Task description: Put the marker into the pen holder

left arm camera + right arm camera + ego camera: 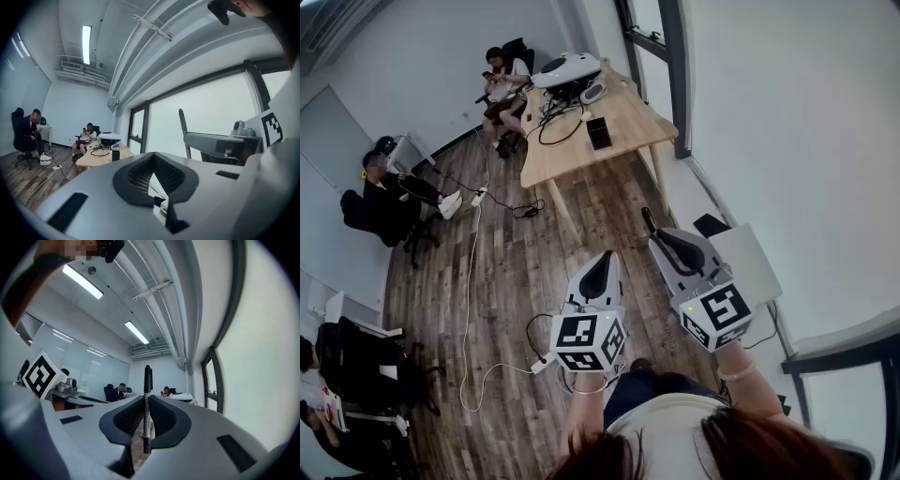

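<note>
My right gripper (662,242) is shut on a black marker (649,221), which sticks out past the fingertips. In the right gripper view the marker (147,401) stands upright between the dark pads, with its tip above the gripper (146,420). To its left, my left gripper (600,269) is held beside it at waist height. Its jaws (157,180) look pressed together with nothing between them. Both grippers point out over the wooden floor. No pen holder shows in any view.
A wooden table (623,127) stands ahead with a white device (567,69), a black box (599,132) and cables. A white desk (752,261) is close on the right by the window wall. Seated people (389,192) and floor cables (471,281) are on the left.
</note>
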A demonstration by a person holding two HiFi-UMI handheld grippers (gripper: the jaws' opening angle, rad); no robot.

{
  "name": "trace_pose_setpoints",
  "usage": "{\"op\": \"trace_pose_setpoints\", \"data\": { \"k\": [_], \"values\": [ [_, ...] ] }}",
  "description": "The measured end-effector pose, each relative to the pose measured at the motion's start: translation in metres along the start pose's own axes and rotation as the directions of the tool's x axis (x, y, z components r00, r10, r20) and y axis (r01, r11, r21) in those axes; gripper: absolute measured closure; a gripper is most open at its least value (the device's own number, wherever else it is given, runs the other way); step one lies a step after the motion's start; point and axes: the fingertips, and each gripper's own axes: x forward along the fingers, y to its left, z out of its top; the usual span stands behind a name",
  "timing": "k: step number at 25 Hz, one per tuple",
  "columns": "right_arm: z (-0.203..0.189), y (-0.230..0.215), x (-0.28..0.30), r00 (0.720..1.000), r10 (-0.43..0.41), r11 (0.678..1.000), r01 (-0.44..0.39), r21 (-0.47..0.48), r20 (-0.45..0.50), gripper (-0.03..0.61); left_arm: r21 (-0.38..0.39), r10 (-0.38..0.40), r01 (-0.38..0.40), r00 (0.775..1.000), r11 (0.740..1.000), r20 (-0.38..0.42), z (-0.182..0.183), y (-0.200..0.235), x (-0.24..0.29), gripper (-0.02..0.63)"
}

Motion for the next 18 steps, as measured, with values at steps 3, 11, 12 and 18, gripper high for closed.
{"op": "trace_pose_setpoints", "data": {
  "k": [3, 11, 12, 18],
  "values": [
    [0.001, -0.006, -0.003, 1.000, -0.007, 1.000, 0.007, 0.008, 0.006, 0.512, 0.000, -0.009, 0.009, 1.000, 1.000, -0.007, 0.000, -0.006, 0.003, 0.597],
    [-0.007, -0.029, 0.018, 1.000, -0.014, 1.000, 0.014, -0.012, 0.010, 0.512, 0.006, -0.008, 0.008, 1.000, 1.000, -0.029, -0.004, 0.004, 0.030, 0.597],
    [-0.009, -0.032, 0.023, 1.000, -0.013, 1.000, 0.013, -0.010, 0.008, 0.512, 0.007, -0.010, 0.010, 0.999, 1.000, -0.031, -0.005, 0.007, 0.036, 0.597],
    [-0.017, -0.051, 0.062, 1.000, -0.021, 1.000, 0.021, -0.009, 0.010, 0.514, 0.008, -0.027, 0.027, 0.999, 1.000, -0.027, -0.008, 0.034, 0.076, 0.597]
  ]
}}
